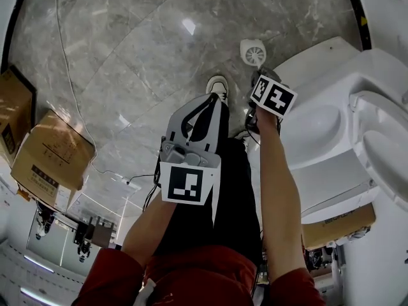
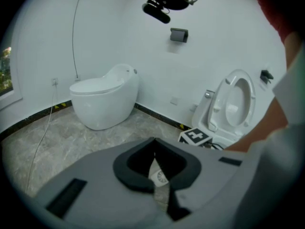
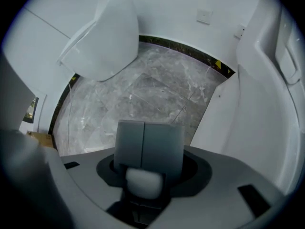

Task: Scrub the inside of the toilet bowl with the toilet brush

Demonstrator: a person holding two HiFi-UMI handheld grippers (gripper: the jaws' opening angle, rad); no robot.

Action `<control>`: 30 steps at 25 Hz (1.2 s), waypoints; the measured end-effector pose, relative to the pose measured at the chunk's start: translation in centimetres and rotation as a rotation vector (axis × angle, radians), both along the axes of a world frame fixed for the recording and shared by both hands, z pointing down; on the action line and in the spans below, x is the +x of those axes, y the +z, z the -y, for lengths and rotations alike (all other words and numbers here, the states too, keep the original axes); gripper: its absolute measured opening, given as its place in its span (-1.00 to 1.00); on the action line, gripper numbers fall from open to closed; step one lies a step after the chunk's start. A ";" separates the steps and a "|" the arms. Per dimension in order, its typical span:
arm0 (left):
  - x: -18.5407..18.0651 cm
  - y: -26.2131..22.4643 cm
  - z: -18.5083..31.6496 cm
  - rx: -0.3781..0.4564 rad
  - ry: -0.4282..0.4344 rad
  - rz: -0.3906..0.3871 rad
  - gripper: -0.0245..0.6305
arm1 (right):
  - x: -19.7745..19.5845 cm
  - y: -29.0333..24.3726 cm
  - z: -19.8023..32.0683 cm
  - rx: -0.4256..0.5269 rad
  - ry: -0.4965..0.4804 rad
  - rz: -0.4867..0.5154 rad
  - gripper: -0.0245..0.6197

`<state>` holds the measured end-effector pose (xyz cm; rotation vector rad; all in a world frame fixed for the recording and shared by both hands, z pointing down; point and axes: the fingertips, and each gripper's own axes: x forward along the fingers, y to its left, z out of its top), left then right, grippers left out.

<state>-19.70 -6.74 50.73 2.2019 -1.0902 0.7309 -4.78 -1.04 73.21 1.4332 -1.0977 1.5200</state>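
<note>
Half-open, the right hand-held gripper [image 3: 152, 151] straddles a grey-and-white handle [image 3: 162, 137], likely the toilet brush's: centre it, clamp firmly, lift straight; the left hand-held gripper [image 2: 152, 142] is shut, empty.

No word or number I can read anywhere.

- My left cube [image 1: 186, 185], head view, just below centre toward 6 o'clock: black-and-white square marker, pattern only, no letters.
- My right cube [image 1: 274, 97], 1 o'clock: same kind of marker on two adjoining faces.
- Cardboard box [image 1: 48, 157], 9 o'clock: dark print block on top, too small to read.
- Second box [image 1: 338, 225], 4 o'clock: faint line of print, illegible.
- Yellow-black warning stripes [image 2: 61, 106] on dark skirting at wall foot, 9 o'clock in my left gripper view. Yellow mark on same kind of skirting at 2 o'clock in my right gripper view.
</note>
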 end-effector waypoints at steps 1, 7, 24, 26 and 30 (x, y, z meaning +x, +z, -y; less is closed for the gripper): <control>0.2 -0.2 -0.2 -0.003 0.006 -0.003 -0.93 | 0.2 -0.5 -0.2 0.014 0.004 -0.002 -0.32; 2.6 -2.1 -1.3 0.009 0.083 -0.014 -0.93 | 0.4 -7.9 -1.8 0.175 0.038 0.033 -0.40; 18.7 -20.1 -10.6 0.228 0.531 -0.090 -0.93 | 7.3 -39.0 -17.3 0.643 0.231 0.014 -0.40; 20.1 -21.4 -12.4 0.248 0.586 -0.096 -0.93 | 8.8 -40.5 -20.5 0.655 0.302 -0.030 -0.40; 22.7 -22.2 -16.8 0.257 0.679 -0.083 -0.93 | 12.1 -39.7 -27.5 0.615 0.396 -0.101 -0.40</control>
